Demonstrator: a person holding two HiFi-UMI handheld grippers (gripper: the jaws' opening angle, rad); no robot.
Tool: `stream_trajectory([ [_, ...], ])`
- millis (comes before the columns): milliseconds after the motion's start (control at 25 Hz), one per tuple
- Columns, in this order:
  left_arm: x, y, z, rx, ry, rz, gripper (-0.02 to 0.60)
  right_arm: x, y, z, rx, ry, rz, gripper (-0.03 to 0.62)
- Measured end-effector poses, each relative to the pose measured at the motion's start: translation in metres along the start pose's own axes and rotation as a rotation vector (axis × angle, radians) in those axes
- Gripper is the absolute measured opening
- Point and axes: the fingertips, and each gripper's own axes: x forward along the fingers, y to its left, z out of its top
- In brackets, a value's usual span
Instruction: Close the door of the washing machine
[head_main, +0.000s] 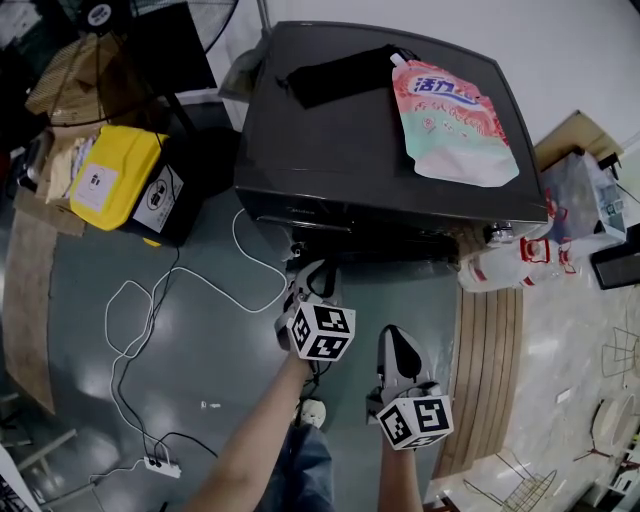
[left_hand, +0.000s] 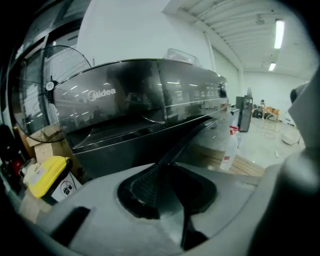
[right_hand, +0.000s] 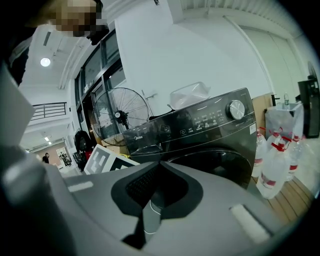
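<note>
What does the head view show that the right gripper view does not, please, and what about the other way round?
Only the head view shows the yellow box beside the machine and the white cable looping across the floor to a power strip. Only the right gripper view shows the machine's front, with its dial and round door. Both show the washing machine, the pouch lying on its top, and the plastic bottles standing beside it.
</note>
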Motion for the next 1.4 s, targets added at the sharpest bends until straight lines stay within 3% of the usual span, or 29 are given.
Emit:
stream_trajectory([
  [120,0.0,0.007,-0.004,-0.061,0.02,0.024,0.008,0.001,-0.002,0.0,0.001,0.002,-0.003,0.011],
  [480,0.013,0.005,-0.009,-0.152,0.026,-0.018,0.009,0.001,-0.005,-0.003,0.006,0.011,-0.01,0.011],
  [1240,0.015,0.008,-0.006,-0.156,0.016,-0.046,0.008,-0.021,-0.007,-0.005,0.008,0.004,-0.041,0.011],
  [1400,0.002,0.012,0.011,-0.148,-0.028,-0.038,0.008,-0.032,-0.008,0.007,0.003,-0.014,-0.05,0.011],
])
